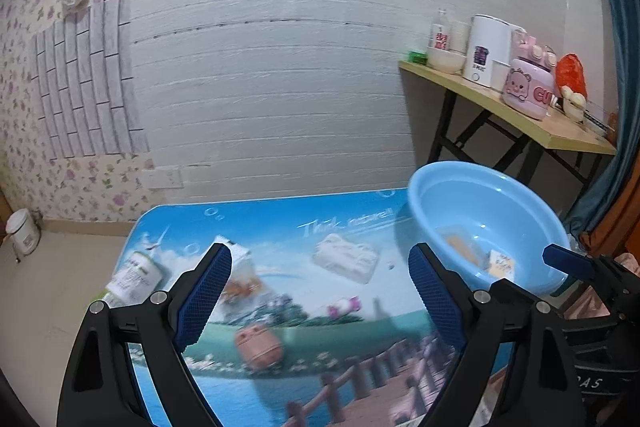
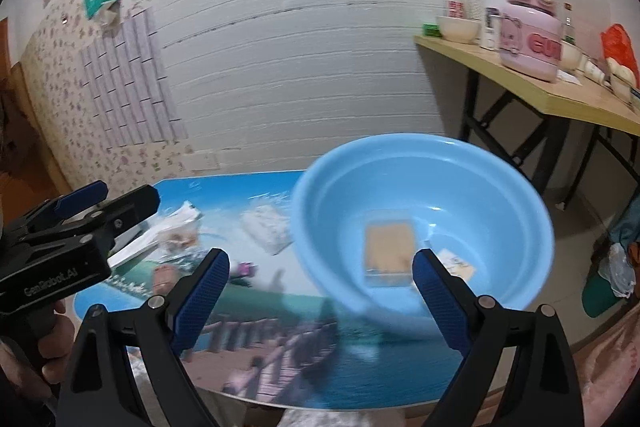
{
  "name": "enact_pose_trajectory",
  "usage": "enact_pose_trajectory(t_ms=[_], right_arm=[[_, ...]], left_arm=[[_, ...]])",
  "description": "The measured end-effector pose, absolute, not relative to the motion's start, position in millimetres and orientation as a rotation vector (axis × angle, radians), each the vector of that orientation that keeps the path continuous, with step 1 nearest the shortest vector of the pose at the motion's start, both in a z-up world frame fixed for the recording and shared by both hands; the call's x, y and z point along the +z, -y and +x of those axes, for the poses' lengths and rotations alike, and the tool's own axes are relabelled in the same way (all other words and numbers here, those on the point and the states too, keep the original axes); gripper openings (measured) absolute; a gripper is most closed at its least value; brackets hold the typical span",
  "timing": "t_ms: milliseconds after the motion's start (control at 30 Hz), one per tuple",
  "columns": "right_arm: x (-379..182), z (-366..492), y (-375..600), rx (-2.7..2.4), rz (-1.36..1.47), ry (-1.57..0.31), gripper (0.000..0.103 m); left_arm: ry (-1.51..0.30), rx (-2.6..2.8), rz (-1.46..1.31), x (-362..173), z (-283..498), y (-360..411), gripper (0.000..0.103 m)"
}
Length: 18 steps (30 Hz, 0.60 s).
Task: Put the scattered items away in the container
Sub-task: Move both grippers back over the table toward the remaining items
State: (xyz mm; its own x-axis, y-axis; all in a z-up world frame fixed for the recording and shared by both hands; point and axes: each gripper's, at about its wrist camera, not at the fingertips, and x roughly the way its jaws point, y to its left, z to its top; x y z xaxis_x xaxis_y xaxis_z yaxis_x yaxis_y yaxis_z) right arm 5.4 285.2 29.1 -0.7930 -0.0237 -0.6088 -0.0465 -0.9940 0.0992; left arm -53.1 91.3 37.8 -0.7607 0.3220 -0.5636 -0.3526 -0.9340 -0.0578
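Note:
A light blue basin (image 1: 500, 203) (image 2: 320, 195) stands at the right end of the picture-printed table (image 1: 280, 223) (image 2: 380, 379). In it lie a tan packet (image 2: 390, 251) and a small yellowish packet (image 2: 460, 267). Scattered on the table are a white packet (image 1: 346, 257) (image 2: 268, 227), a green-and-white pack (image 1: 136, 275), an orange snack packet (image 1: 240, 287), a brownish item (image 1: 260, 345) and a small pink item (image 1: 344, 305). My left gripper (image 1: 320, 259) hangs open and empty over the table's middle. My right gripper (image 2: 320, 263) is open and empty at the basin's near left rim.
A side table (image 1: 560, 135) at the back right carries a pink cooker (image 1: 528, 91), a white kettle (image 1: 488, 51) and bowls. A white bucket (image 1: 24, 233) stands on the floor at the left. A brick-pattern wall runs behind the table. A hand (image 2: 52, 327) holds the left gripper's handle.

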Motion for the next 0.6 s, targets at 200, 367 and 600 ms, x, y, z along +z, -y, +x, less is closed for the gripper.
enact_pose_trajectory(t_ms=[200,367,600], right_arm=[[23,6,-256,3.006,-1.052,-0.123,0.094],[17,3,-239,3.025,-1.086,-0.099,0.094],[8,-7,-214,3.054,-1.142,-0.059,0.094]], left_arm=[[-0.080,2.696,-0.843,31,-50,-59,0.090],[-0.046,2.725,-0.913,15,-58,-29,0.090],[-0.039,2.757,-0.945,4,-65,-4,0.090]])
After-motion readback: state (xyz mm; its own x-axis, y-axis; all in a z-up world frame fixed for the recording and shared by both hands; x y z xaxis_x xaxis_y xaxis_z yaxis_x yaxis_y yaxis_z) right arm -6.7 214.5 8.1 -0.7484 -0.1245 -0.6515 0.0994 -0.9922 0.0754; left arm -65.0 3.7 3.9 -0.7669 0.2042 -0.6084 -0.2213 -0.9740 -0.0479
